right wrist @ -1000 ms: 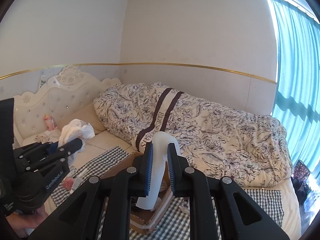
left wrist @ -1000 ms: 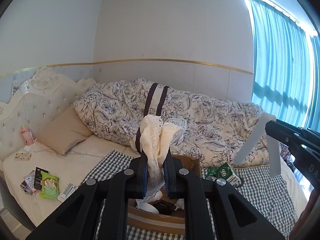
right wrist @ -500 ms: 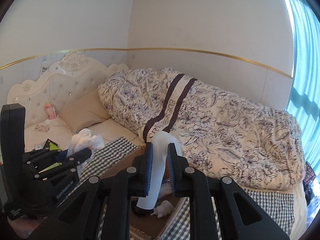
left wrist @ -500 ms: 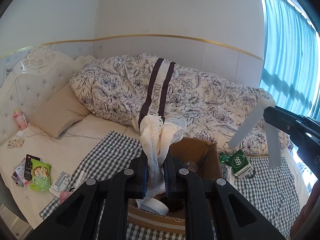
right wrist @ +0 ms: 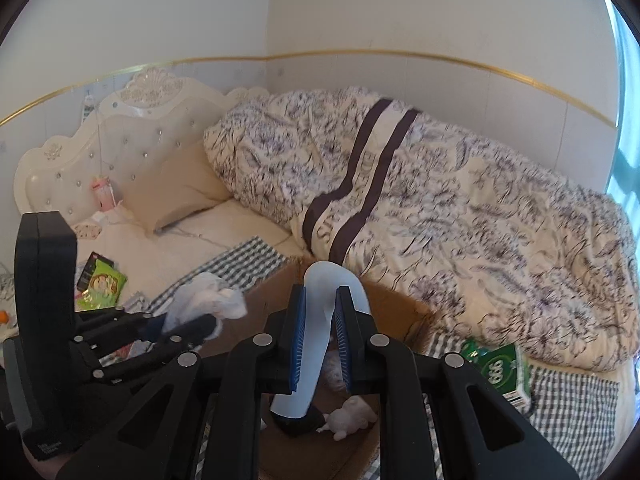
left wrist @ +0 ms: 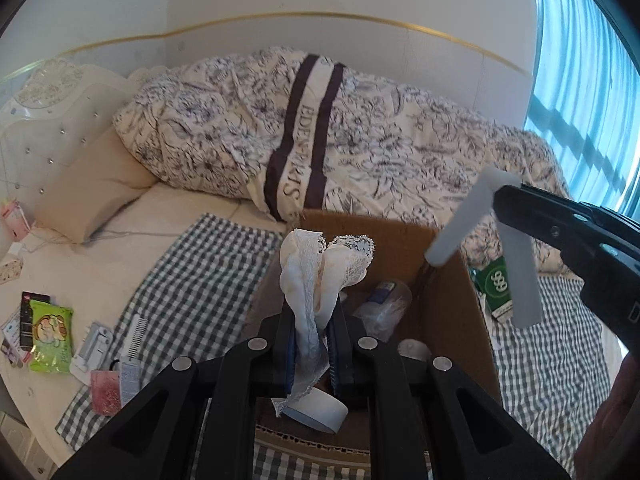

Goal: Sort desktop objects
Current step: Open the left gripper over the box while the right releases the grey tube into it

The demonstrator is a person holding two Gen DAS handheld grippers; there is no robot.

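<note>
Left wrist view shows the left hand-held gripper (left wrist: pixel 311 330) clamped tight on a cream lace-trimmed cloth (left wrist: pixel 316 276), which bunches above the fingers and trails below them, held over an open cardboard box (left wrist: pixel 452 312) on the bed (left wrist: pixel 132 248). Inside the box lie a roll of white tape (left wrist: pixel 316 414) and what looks like a crumpled clear bag (left wrist: pixel 380 308), though glare makes that hard to judge. To the right, the right hand-held gripper (right wrist: pixel 320 340) is closed on a bent pale strip (right wrist: pixel 316 344), also above the box. A green carton (left wrist: pixel 498 288) lies on the checked cloth (left wrist: pixel 192 280) just right of the box. Left of the box, a white comb (left wrist: pixel 134 336), a green snack packet (left wrist: pixel 50 338) and small cards rest on the bed. A floral duvet (left wrist: pixel 360 140) is heaped behind.
</note>
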